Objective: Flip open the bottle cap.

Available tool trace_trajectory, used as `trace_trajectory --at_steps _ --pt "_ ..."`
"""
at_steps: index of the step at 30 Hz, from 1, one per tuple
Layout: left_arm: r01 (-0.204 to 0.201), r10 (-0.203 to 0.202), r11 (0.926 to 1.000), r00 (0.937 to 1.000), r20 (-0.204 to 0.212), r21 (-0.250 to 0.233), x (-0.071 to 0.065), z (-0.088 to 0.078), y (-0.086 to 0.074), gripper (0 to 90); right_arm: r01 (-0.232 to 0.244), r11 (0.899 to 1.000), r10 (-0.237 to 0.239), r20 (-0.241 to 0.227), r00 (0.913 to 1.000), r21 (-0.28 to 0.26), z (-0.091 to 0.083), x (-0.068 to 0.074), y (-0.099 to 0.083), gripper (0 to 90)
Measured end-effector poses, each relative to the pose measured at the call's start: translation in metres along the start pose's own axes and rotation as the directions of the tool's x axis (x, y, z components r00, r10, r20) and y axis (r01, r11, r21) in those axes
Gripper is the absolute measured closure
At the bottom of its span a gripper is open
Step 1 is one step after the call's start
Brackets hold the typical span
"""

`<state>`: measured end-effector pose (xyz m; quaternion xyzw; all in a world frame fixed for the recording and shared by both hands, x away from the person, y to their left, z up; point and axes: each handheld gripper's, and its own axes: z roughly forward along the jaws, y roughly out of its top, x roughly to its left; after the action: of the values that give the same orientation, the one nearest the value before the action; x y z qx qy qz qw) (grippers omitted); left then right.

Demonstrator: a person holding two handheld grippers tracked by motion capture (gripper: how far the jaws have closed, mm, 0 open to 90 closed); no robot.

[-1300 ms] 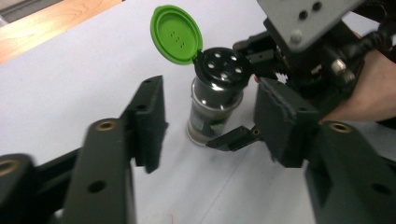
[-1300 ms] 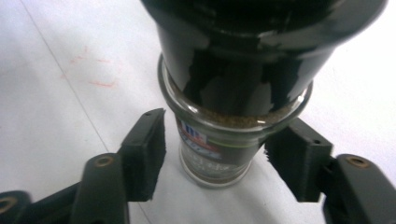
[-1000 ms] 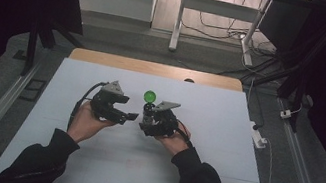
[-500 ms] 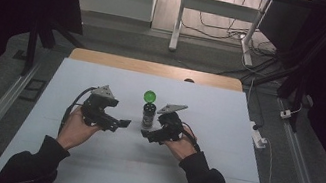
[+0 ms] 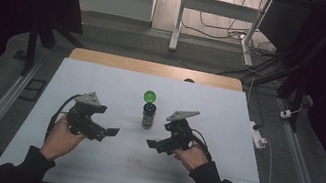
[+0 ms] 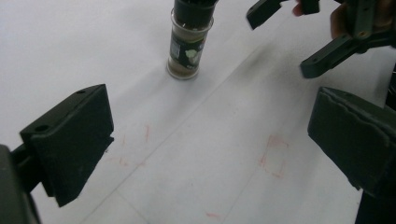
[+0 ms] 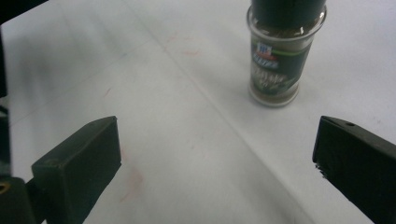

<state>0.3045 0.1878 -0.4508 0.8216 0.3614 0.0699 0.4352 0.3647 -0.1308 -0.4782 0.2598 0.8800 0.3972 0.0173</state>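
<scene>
High view: a spice jar point(image 5: 148, 115) stands upright near the middle of the white worktop point(image 5: 101, 85), a green ball point(image 5: 150, 96) on its top. Left gripper point(image 5: 108, 132) sits toward the left edge, right gripper point(image 5: 152, 144) toward the right; the jar is between and just beyond them, touching neither. Left gripper view: jaws spread wide, nothing between them, jar point(image 6: 188, 44) ahead. Right gripper view: jaws likewise spread and empty, labelled jar point(image 7: 279, 60) ahead. Faint red marks point(image 6: 273, 154) on the surface.

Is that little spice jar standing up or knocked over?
Upright: the small glass spice jar with a dark cap stands on its base on the white table, free of both hand-held grippers.
</scene>
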Motion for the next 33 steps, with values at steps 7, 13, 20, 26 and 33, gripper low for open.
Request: trace_trajectory --at_steps 7,13,20,26,33 --pt "0.016 -0.016 0.9997 0.9998 -0.007 -0.018 -0.003 -0.017 -0.018 0.1 0.008 1.0 -0.008 -0.003 1.0 -0.004 -0.018 0.009 -0.009 0.0" --pt "0.032 -0.033 0.9988 0.9992 -0.02 -0.036 -0.003 -0.035 -0.034 0.0 0.0 0.999 0.002 0.035 0.9994 -0.032 -0.041 0.014 -0.02 0.0" --pt "0.075 -0.077 0.9954 0.9963 -0.038 -0.06 -0.003 -0.055 -0.055 0.0 -0.026 0.997 0.033 0.096 0.9948 -0.072 -0.07 0.015 -0.039 0.0" --pt "0.102 -0.107 0.991 0.9926 -0.058 -0.086 -0.003 -0.072 -0.072 0.0 -0.055 0.992 0.073 0.169 0.9829 -0.111 -0.096 0.016 -0.057 0.0" --pt "0.137 -0.147 0.9844 0.9851 -0.089 -0.111 -0.003 -0.09 -0.093 0.0 -0.108 0.984 0.141 0.24 0.9605 -0.145 -0.123 0.015 -0.082 0.0"
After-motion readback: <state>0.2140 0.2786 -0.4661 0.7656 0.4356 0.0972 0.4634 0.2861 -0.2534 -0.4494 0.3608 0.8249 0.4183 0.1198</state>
